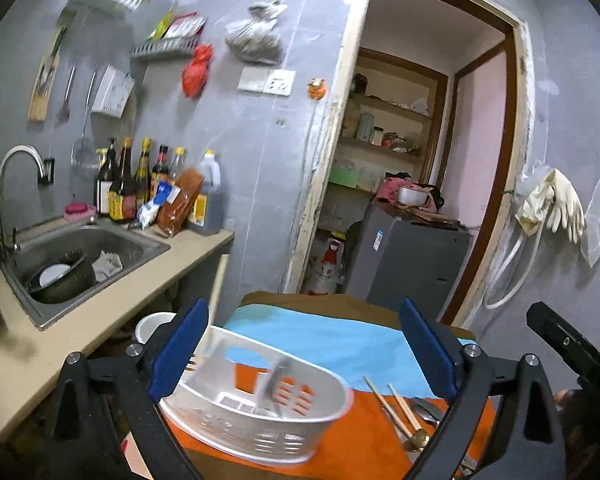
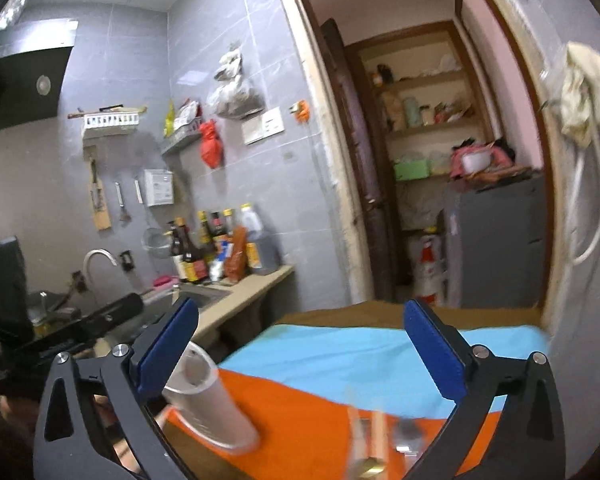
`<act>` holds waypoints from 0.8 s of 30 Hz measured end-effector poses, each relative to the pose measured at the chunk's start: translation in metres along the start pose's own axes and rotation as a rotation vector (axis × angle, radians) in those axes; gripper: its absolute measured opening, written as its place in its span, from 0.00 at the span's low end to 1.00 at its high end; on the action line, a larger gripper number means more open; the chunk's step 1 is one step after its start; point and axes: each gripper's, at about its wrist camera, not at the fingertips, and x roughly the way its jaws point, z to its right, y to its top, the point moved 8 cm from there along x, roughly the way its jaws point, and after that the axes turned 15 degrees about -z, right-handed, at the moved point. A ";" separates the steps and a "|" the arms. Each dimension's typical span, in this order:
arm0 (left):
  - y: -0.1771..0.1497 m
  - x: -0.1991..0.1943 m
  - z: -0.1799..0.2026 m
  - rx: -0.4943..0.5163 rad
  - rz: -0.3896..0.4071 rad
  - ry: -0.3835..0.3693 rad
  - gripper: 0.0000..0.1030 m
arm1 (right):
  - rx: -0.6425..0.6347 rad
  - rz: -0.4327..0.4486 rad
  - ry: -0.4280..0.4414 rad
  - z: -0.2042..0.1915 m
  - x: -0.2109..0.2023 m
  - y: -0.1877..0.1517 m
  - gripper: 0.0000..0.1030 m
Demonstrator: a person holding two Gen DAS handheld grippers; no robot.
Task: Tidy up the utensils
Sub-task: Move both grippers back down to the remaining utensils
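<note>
Where the counter runs along the far left of the left wrist view, a steel sink (image 1: 96, 248) holds a dark pot (image 1: 66, 280) with a white plate inside it and a crumpled cloth beside it. Behind the sink stands a cluster of sauce bottles (image 1: 140, 184). Just below the counter edge, a white bowl (image 1: 152, 326) peeks out by the table.

On the orange cloth (image 1: 356, 440) sits the white utensil basket (image 1: 256, 416), slotted along its sides. A metal utensil (image 1: 274, 384), blurred, stands in it, and a pale chopstick (image 1: 216, 300) rises from its left end. The left gripper (image 1: 304, 356) has its blue pads spread wide apart, the basket between them but untouched.

To the right of the basket, loose on the orange cloth, lie two chopsticks (image 1: 396, 404) and a spoon (image 1: 428, 410), with a brass-coloured piece (image 1: 418, 438) at their near end. A blue cloth (image 1: 340, 344) covers the table behind.

In the right wrist view, the right gripper (image 2: 300, 356) also stands wide apart and grips nothing. The basket (image 2: 212, 404) shows blurred by its left finger, and the loose utensils (image 2: 380, 436) lie smeared low between the fingers.
</note>
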 end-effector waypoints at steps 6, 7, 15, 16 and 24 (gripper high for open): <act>-0.023 0.005 0.055 0.068 -0.012 -0.005 0.91 | -0.052 -0.027 -0.107 0.042 -0.025 -0.015 1.00; -0.030 0.010 0.064 0.079 -0.030 -0.014 0.91 | -0.054 -0.035 -0.119 0.049 -0.026 -0.018 1.00; -0.094 0.063 0.109 0.144 -0.227 -0.035 0.91 | 0.000 -0.170 -0.191 0.112 -0.013 -0.069 1.00; -0.099 0.069 0.111 0.145 -0.246 -0.042 0.91 | 0.008 -0.192 -0.194 0.118 -0.010 -0.075 1.00; -0.135 0.120 0.119 0.105 -0.403 -0.103 0.83 | 0.043 -0.381 -0.131 0.140 0.028 -0.118 0.76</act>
